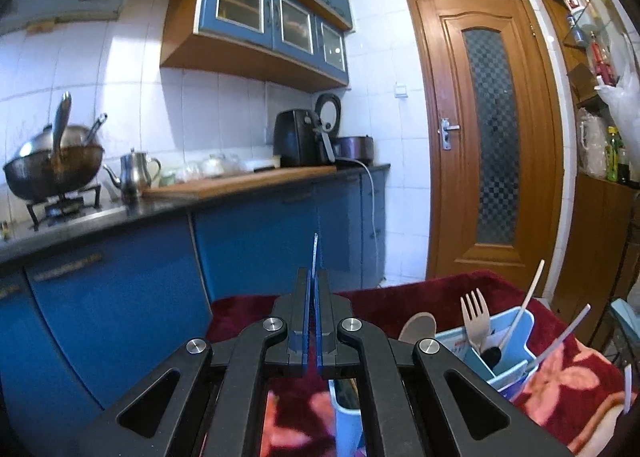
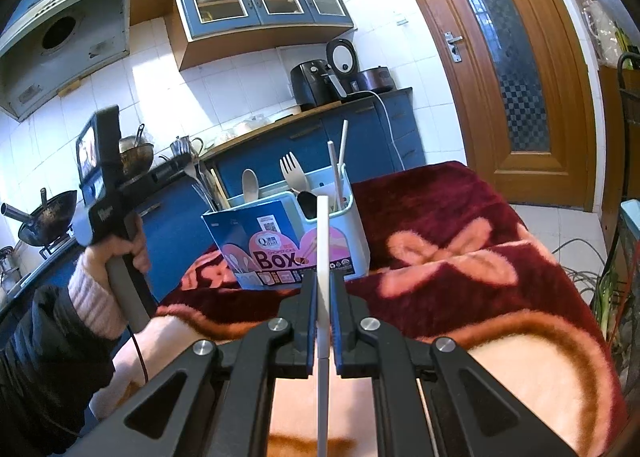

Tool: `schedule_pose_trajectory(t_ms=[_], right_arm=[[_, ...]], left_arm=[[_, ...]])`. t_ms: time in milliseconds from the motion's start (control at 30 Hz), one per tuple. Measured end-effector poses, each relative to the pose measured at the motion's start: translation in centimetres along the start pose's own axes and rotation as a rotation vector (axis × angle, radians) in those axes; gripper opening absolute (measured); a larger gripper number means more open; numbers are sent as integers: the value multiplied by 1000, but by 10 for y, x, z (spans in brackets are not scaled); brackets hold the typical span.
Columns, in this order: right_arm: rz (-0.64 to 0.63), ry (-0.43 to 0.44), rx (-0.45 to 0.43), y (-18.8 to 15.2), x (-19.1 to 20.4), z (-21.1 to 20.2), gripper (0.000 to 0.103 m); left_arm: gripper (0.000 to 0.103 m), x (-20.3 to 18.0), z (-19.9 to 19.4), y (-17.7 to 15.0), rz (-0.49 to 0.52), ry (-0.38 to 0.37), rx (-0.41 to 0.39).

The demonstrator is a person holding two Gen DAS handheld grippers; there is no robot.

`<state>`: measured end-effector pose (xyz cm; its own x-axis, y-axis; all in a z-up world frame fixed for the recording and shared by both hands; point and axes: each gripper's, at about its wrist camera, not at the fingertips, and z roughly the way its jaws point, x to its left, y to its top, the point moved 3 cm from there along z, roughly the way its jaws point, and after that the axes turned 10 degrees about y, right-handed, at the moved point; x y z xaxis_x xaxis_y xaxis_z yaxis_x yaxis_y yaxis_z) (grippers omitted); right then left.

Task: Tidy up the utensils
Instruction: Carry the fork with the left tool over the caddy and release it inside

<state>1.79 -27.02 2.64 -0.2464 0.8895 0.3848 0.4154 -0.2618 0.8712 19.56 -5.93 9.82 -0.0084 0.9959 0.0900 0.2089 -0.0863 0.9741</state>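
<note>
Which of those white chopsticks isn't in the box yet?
The long white chopstick clamped in the right gripper; the other white chopsticks stand upright inside the blue utensil box.

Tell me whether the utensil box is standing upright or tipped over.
Upright. The utensil box stands on the blanket, its open top up, with the fork and spoon sticking up out of it.

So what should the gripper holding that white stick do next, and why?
Probably carry it forward and lower it into the utensil box. The right gripper is shut on a white chopstick, the box stands just ahead on the blanket, and two similar white sticks already stand in its right-hand compartment.
</note>
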Motion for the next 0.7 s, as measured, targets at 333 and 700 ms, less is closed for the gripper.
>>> schedule_pose_trajectory(t_ms=[333,700], right_arm=[[-35,-5,-4,9,5,7,8],[-94,-2,-51,39,14,19,8]], left_arm=[[12,2,0,-18,-42,-89,82],[34,9,-27,-30,-76,-129,99]])
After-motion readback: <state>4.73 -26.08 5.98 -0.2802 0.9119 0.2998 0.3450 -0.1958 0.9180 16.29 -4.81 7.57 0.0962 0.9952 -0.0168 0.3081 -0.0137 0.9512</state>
